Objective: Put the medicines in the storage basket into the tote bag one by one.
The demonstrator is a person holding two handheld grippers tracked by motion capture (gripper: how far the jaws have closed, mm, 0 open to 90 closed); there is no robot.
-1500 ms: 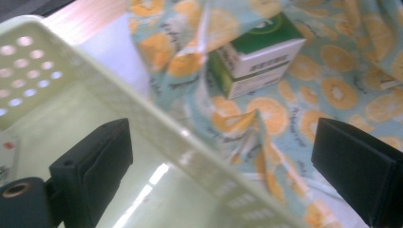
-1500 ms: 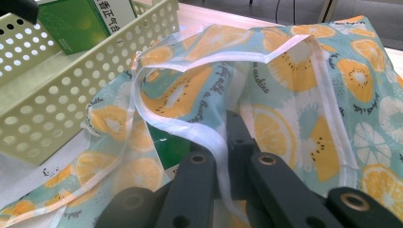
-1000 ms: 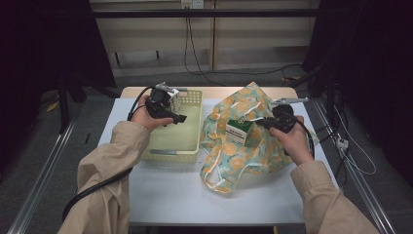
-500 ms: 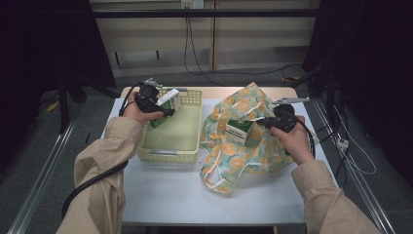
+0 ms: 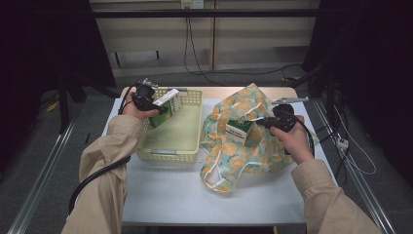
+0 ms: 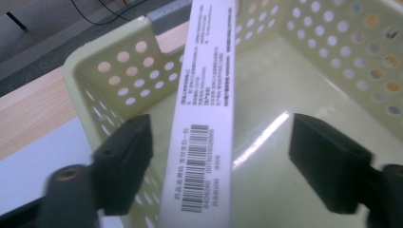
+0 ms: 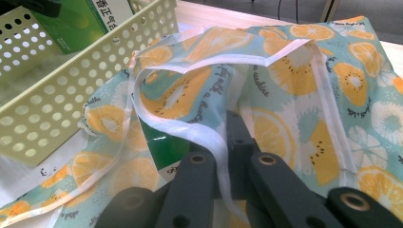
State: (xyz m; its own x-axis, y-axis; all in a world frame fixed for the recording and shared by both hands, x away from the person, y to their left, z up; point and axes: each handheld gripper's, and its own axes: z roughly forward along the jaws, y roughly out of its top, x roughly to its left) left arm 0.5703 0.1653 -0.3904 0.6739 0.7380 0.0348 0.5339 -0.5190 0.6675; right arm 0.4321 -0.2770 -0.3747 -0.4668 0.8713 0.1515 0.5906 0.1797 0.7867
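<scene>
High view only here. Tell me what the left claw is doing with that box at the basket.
Observer: In the left gripper view, the box stands with its narrow barcoded side between the jaws of the left claw, above the floor of the basket. The jaws have just been closing, but a gap shows beside the right-hand jaw, so there is no squeeze yet.
Operator: Now report the right claw's grip.
Observer: In the right gripper view, the right claw is shut on the white strap of the bag, which is pinched between its jaws.
</scene>
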